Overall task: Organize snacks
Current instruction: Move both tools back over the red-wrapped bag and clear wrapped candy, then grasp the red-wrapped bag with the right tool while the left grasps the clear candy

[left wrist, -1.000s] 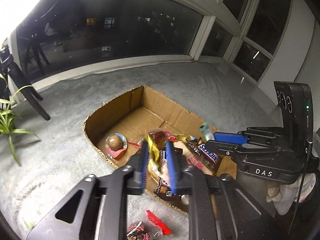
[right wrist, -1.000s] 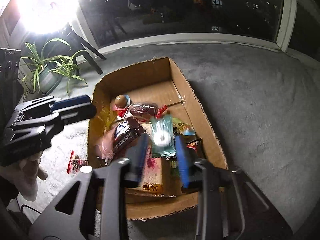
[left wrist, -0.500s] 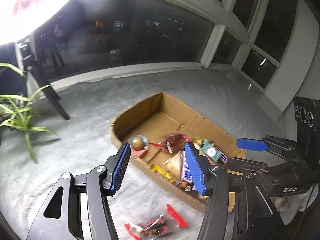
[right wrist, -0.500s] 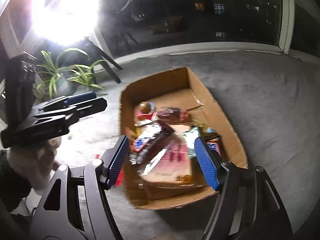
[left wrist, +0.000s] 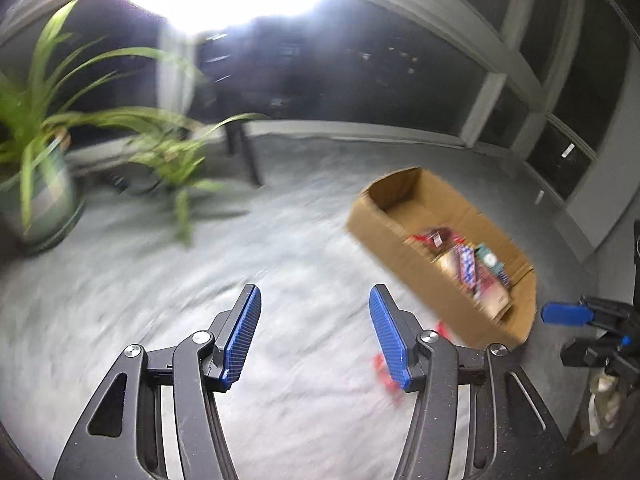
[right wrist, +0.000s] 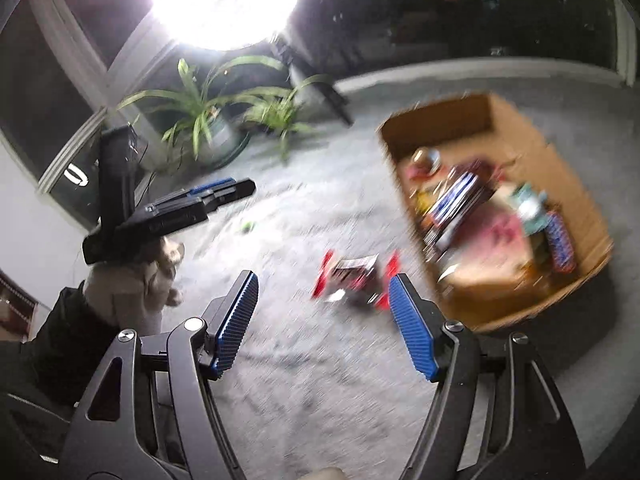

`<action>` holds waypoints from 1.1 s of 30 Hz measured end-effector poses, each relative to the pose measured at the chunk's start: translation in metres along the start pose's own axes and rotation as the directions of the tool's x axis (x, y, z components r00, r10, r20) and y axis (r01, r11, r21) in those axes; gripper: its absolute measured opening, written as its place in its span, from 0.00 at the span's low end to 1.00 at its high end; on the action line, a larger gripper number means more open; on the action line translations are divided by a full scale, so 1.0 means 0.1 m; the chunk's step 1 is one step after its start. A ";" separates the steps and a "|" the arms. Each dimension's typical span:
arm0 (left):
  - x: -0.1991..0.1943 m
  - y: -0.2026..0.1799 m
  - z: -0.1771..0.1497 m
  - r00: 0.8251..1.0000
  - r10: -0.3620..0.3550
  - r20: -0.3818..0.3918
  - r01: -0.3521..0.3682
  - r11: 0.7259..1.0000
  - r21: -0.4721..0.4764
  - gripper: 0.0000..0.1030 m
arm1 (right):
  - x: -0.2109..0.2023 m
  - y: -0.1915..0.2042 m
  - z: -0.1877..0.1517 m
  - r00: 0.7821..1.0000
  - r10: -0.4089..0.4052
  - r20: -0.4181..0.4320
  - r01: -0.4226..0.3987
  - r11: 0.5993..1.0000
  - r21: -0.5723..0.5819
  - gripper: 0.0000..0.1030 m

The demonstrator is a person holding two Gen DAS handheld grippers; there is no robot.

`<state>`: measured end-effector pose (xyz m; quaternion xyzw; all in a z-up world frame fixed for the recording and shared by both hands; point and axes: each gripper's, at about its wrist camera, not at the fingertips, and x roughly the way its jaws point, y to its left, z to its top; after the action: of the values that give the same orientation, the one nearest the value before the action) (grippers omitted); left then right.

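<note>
A cardboard box (left wrist: 400, 236) holding several snack packets stands on the grey carpet; it also shows in the right wrist view (right wrist: 576, 184). A red-ended snack packet (right wrist: 354, 276) lies on the carpet left of the box, just beyond my right gripper (right wrist: 322, 308), which is open and empty. In the left wrist view the packet (left wrist: 384, 368) is mostly hidden behind a finger. My left gripper (left wrist: 314, 328) is open and empty over bare carpet, left of the box. Both views are blurred.
Potted green plants (left wrist: 36, 152) stand at the back left, also in the right wrist view (right wrist: 208, 120). A dark furniture leg (left wrist: 248, 152) stands near them. A small green scrap (right wrist: 248, 226) lies on the carpet. Windows line the far wall.
Both grippers have opened, releasing snacks into the box, and swung left away from it. The box now sits to the right in both views.
</note>
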<state>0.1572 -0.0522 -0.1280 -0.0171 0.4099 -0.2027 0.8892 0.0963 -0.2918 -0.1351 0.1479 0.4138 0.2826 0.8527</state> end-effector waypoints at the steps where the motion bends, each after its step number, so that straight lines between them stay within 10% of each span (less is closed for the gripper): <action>1: -0.04 0.07 -0.06 1.000 0.009 -0.003 -0.009 1.000 -0.013 0.54 | 0.07 0.01 -0.06 1.000 0.006 -0.020 -0.006 1.000 0.009 0.69; 14: -0.17 0.71 -0.56 0.995 0.087 -0.049 -0.093 0.985 -0.144 0.54 | 0.81 -0.07 -0.31 0.985 -0.067 -0.156 0.074 0.996 0.042 0.69; 33: 0.13 0.92 -0.60 0.993 -0.024 -0.112 0.003 0.983 -0.185 0.54 | 1.26 -0.09 0.01 0.978 -0.142 -0.151 0.153 0.986 0.061 0.69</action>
<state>0.1525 0.0354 -0.1952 -0.0908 0.4766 -0.1706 0.8576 0.1628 -0.2229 -0.2176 0.1266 0.4949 0.2134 0.8328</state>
